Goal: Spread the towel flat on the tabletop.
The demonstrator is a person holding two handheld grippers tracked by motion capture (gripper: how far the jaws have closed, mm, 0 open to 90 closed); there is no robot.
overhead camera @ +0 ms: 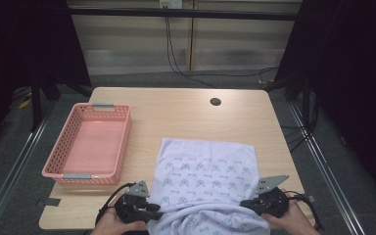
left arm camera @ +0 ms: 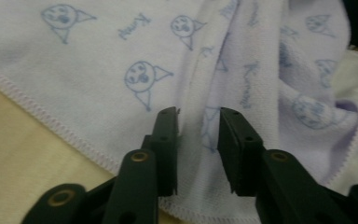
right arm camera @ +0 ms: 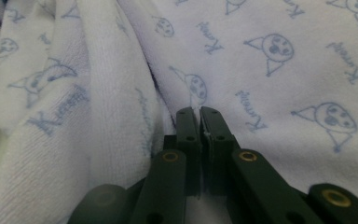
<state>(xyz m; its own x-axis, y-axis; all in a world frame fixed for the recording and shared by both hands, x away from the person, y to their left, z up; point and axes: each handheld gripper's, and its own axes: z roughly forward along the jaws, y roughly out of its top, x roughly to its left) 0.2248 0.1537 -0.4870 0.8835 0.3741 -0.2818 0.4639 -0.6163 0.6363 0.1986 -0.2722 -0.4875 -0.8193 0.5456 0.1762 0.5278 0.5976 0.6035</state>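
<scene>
Here your towel lies long axis near-to-far, its near end bunched at the table's near edge. Your left gripper stands parted over a fold; your right gripper is pinched tight on the towel.

1. A lab-like recording booth is suggested by black curtains hung at the frame's left and right.
2. Cables are seen trailing at upper centre, behind a bare wooden table.

Black tongs, brass screws, grey plates.
</scene>
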